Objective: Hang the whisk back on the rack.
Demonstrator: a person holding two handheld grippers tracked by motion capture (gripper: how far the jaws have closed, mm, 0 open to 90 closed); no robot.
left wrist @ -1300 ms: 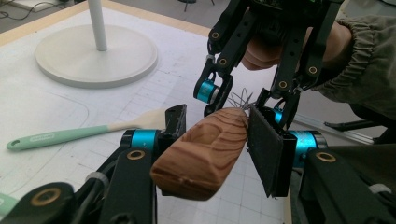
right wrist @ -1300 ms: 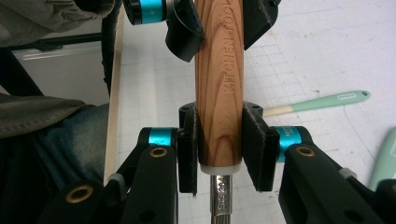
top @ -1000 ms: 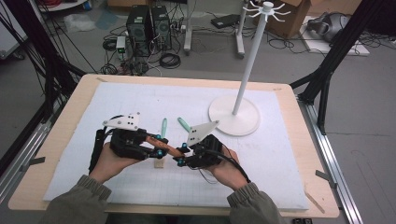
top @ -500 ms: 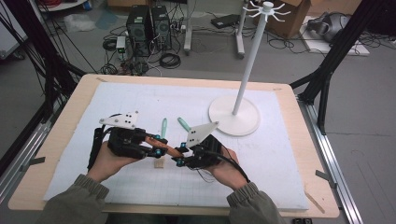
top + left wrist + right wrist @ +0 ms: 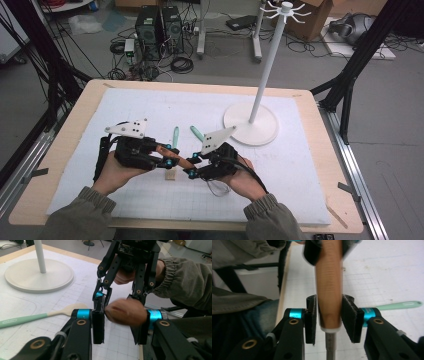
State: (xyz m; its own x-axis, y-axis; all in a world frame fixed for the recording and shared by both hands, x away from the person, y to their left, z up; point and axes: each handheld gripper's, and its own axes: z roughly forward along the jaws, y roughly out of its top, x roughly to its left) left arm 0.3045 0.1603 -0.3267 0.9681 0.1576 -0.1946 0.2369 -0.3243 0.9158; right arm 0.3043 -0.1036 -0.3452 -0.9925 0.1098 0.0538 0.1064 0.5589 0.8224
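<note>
A brown-handled tool hangs between both grippers above the white gridded mat near the table's front edge, the left gripper clamped on it after closing, the right gripper just loosened around it, with cluttered floor beyond.

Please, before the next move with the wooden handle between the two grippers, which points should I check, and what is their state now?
1. Left gripper grips the handle: ok; its jaws have just been closing, with the handle end between them.
2. Right gripper has let go: cannot tell; its jaws have just been opening, with the handle between them.
3. Handle is off the table: ok.
4. Nearest spoon is clear of both grippers: ok, it lies beyond them.
5. Stand base is clear: ok, it is apart.
</note>
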